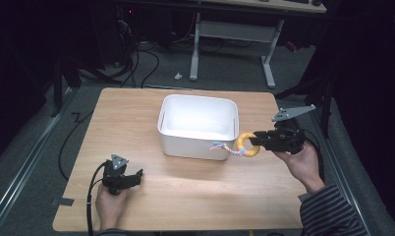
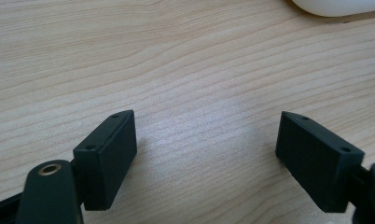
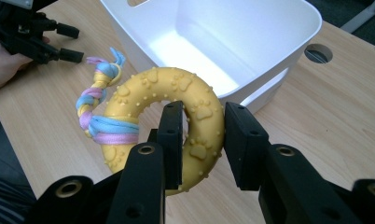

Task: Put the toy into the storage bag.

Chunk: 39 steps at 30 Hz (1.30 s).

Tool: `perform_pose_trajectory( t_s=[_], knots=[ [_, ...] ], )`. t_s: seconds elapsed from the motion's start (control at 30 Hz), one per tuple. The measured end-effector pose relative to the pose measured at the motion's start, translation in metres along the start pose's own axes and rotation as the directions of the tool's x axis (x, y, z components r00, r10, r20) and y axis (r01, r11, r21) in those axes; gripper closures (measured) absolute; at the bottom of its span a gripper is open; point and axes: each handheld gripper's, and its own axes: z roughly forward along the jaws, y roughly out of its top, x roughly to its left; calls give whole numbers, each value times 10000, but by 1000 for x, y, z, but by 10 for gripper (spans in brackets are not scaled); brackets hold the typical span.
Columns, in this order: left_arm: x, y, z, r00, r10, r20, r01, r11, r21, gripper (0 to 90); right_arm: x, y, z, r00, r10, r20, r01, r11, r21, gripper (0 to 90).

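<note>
Right gripper (image 3: 202, 135) clamped on yellow ring toy (image 3: 176, 107), one jaw through the hole, other against the outer rim. Ring (image 1: 247, 144) held off the wooden table (image 1: 195, 196), just beside the white bin (image 1: 198, 125) at its near right corner. Braided pastel rope (image 3: 99, 105) knotted to the ring, hanging toward the bin's front wall; possibly touching it, hard to tell from the high view. Bin looks empty inside. Left gripper (image 2: 206, 154) wide open, nothing between the jaws, low over bare table near the front left, well apart from the bin. Left hand (image 1: 109, 204) wrapped round its handle.
</note>
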Motion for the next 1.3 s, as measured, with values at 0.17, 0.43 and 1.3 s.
perform_pose_trajectory(
  t_s=[0.17,0.43,1.3],
  knots=[
    [0,0,0,10000,-1,1,1,10000,-1,210,-3,8,3,10000,73,-17,-73,10000,-21,695],
    [0,0,0,10000,-7,-10,7,10000,2,209,-9,27,10,9998,176,79,-176,9998,-107,695],
    [0,0,0,10000,-3,-8,3,10000,4,209,-35,65,44,9929,1088,474,-1075,9938,-289,694]
  ],
)
